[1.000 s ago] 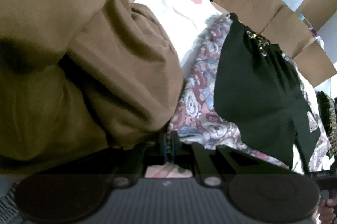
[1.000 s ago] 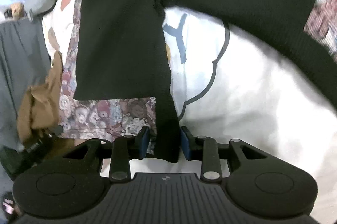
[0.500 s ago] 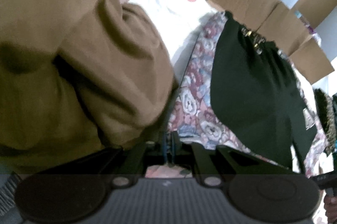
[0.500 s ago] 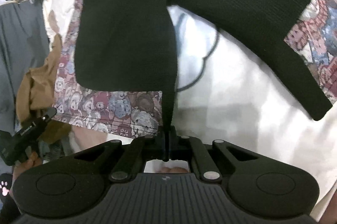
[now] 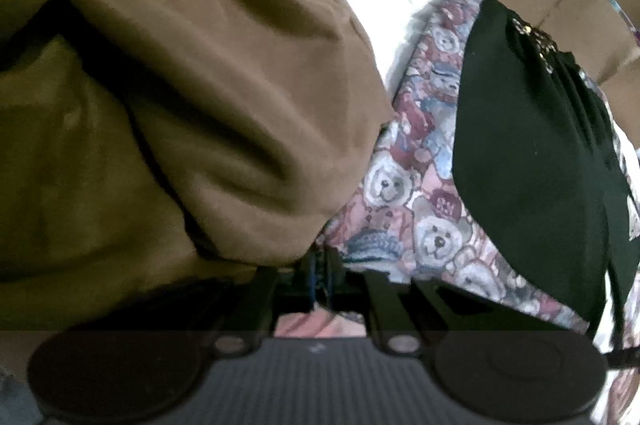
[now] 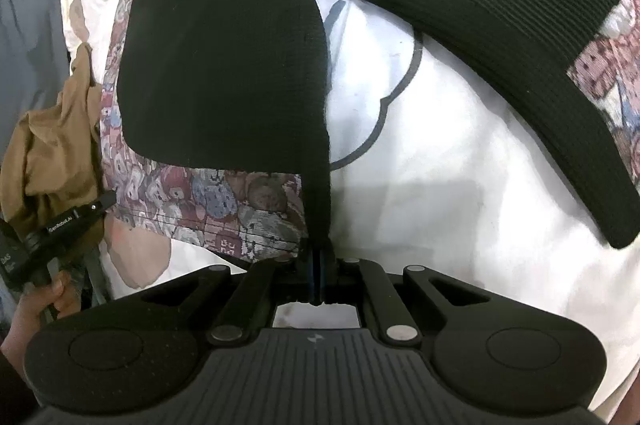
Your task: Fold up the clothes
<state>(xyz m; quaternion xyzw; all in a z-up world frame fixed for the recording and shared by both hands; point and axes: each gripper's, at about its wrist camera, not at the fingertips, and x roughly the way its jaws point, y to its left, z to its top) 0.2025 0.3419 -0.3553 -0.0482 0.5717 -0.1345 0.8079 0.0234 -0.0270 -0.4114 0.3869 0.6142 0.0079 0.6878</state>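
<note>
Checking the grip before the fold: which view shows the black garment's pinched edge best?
The right wrist view: the black garment runs straight down into the shut right hand-held gripper. The left wrist view shows only its far side, no grip.

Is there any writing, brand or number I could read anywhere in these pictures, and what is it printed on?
"GenRoboAI": small white letters on the black arm of the left claw, seen from the right camera.
"DAS" with a second word under it: on the black handle lower down; the second word is too blurred to read.
Blue marks on the white sheet, half hidden under the black top: not readable.
A small pale logo on each claw's grey base: a symbol, no letters.
</note>
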